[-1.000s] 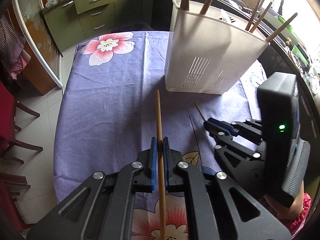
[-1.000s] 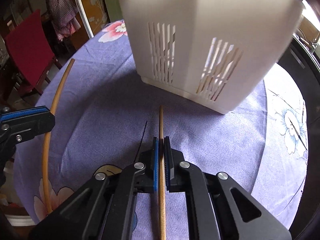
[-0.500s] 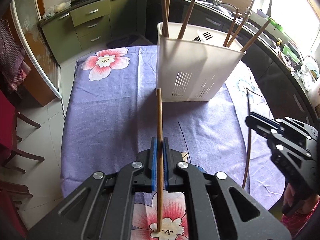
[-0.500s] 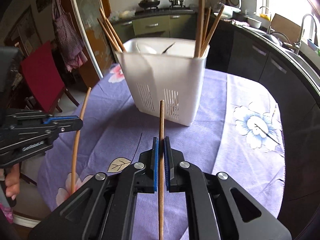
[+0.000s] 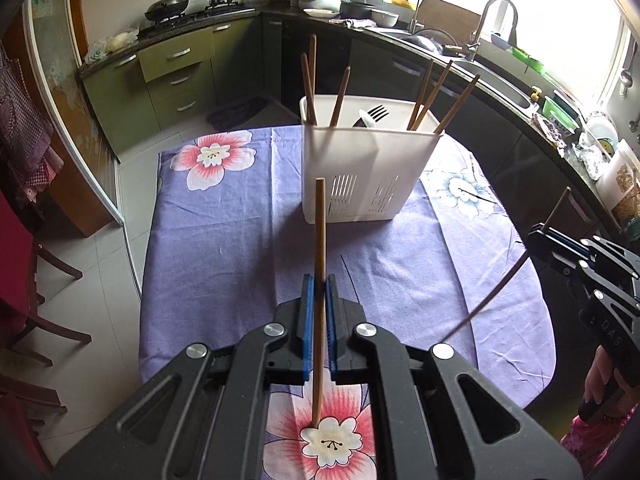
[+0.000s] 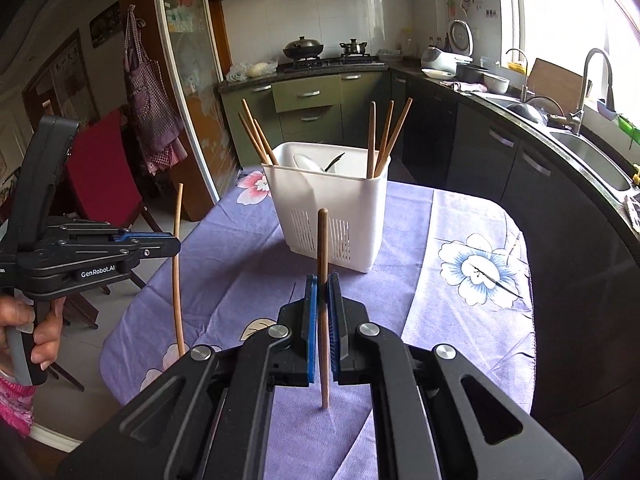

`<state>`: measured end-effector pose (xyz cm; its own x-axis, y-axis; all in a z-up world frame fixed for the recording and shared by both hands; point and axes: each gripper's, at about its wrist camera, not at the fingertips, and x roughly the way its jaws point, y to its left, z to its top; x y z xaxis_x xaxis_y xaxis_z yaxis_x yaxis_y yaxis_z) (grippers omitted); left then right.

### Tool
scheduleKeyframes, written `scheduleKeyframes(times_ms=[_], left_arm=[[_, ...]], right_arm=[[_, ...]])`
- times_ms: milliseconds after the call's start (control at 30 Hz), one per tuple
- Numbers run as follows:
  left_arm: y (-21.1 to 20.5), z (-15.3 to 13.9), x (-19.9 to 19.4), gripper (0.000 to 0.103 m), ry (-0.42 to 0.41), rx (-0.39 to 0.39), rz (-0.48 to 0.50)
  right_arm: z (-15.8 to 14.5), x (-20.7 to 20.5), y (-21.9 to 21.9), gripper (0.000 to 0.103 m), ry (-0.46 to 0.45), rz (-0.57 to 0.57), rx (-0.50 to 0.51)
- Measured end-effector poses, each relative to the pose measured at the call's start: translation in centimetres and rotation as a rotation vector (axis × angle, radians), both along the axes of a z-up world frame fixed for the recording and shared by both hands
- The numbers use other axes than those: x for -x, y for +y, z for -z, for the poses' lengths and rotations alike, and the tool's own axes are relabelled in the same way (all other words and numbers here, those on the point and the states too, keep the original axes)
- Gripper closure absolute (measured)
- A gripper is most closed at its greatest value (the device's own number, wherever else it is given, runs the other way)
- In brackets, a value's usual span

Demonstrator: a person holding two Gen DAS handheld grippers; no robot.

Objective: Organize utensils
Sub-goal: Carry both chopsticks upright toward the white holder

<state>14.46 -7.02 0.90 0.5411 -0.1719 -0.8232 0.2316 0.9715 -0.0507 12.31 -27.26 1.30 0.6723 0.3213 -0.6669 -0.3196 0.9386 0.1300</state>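
my left gripper is clamped on a brown chopstick, the blue pads pressed against its shaft partway along, so one end sticks out ahead toward the white utensil holder and the other runs back under the jaws. my right gripper is clamped the same way on a second chopstick, which also points toward the holder. both grippers are held up above the table, over the purple flowered tablecloth, with the holder standing upright farther along the cloth, well apart from either chopstick tip. in the holder, three chopsticks lean at one end and three more at the other, with a fork and a pale spoon in between. in the right wrist view my left gripper shows side-on at the left edge, its chopstick standing nearly upright, and my hand wraps the handle
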Motion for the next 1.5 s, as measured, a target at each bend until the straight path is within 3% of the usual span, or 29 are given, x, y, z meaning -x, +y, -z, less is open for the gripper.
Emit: scheduleKeyframes(times_ms=[300, 467, 767, 1000, 1500], left_arm=[[-0.4, -2.9, 1.0, 0.097, -0.063, -0.004, 0.016], [-0.7, -2.8, 0.5, 0.097, -0.054, -0.015, 0.01], [-1.4, 4.8, -5.0, 0.096, 0.117, -0.054, 0.016], [-1.0, 9.4, -8.6, 0.096, 0.213, -0.062, -0.001], [-1.9, 13.3, -11.6, 0.096, 0.271, -0.117, -0.02]], right_arm=[[-2.1, 1.5, 0.1, 0.097, -0.035, -0.011, -0.002], [-2.5, 1.9, 0.5, 0.097, -0.04, -0.019, 0.0], [-2.7, 1.4, 0.3, 0.097, -0.033, -0.01, -0.003], [-3.5, -2.5, 0.7, 0.097, -0.047, 0.028, -0.013], [-2.8, -7.5, 3.7, 0.097, -0.032, 0.057, 0.01]])
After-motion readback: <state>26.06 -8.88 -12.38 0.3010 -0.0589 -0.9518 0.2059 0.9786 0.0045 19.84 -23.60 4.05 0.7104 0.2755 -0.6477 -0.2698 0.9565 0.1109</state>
